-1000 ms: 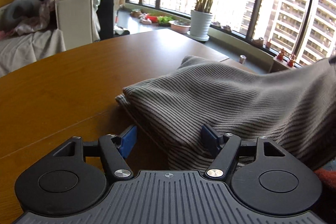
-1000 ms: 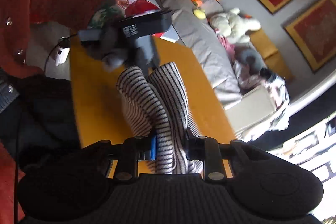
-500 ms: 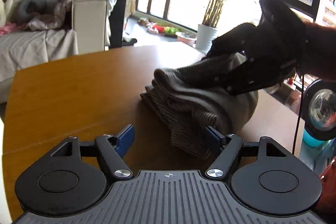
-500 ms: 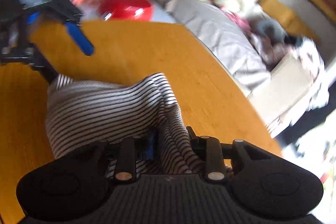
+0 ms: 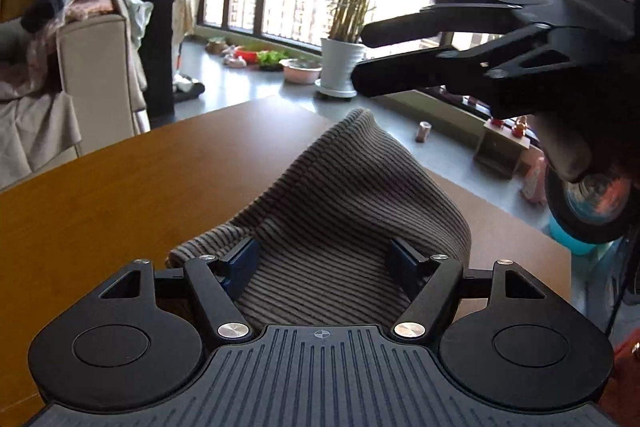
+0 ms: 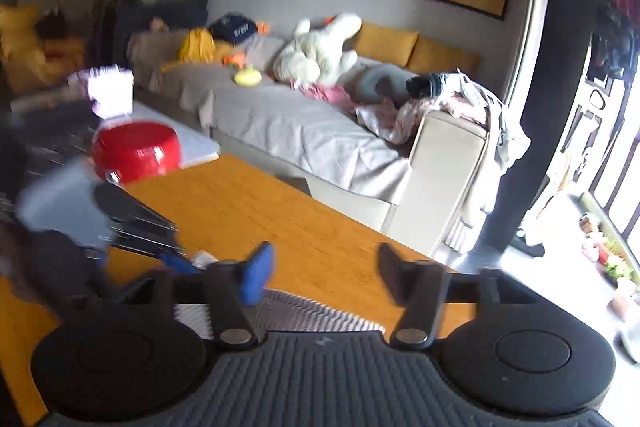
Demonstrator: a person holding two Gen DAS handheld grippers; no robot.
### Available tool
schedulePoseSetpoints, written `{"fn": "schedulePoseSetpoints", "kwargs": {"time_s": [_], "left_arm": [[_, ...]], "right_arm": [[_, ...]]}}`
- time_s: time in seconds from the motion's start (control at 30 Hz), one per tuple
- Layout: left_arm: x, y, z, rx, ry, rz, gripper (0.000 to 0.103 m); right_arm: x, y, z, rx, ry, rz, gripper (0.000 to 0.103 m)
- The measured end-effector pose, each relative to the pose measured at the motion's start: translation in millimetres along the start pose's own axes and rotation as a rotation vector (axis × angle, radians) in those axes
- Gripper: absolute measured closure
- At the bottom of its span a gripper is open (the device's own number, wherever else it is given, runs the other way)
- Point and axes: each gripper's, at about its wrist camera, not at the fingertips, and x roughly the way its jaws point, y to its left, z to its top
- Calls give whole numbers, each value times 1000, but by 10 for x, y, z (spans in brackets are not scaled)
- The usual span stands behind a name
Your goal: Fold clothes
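Both grippers gape wide, holding nothing; left gripper (image 5: 324, 259) straddles the soft, limp striped garment (image 5: 340, 195); right gripper (image 6: 320, 271) hovers above; pinch a folded edge.

Ribbed striped knit garment (image 5: 344, 211); smooth wooden table (image 5: 120, 195); matt plastic left gripper (image 5: 325, 263).

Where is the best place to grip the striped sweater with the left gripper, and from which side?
Grip the near folded edge of the striped sweater, coming in low along the table. The left gripper already straddles that thick bundle with jaws open; the far end peaks upward.
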Motion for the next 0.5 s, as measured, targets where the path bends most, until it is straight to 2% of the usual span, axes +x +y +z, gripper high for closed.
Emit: {"fn": "schedulePoseSetpoints", "kwargs": {"time_s": [0.07, 0.1, 0.2, 0.3, 0.4, 0.5], "left_arm": [[47, 32, 24, 0, 10, 9, 26], [67, 35, 27, 9, 16, 14, 25], [58, 30, 23, 17, 26, 27, 26], [12, 6, 31, 34, 40, 73, 27], [-90, -67, 138, 71, 29, 87, 27], [-147, -139, 313, 143, -29, 112, 18]], "right_arm": [[37, -9, -101, 69, 18, 44, 70], [134, -20, -180, 90, 48, 30, 70], [619, -131, -552, 154, 202, -83, 70], [703, -254, -790, 281, 158, -69, 67], [635, -170, -831, 251, 140, -102, 65], [612, -210, -899, 305, 122, -102, 64]]}}
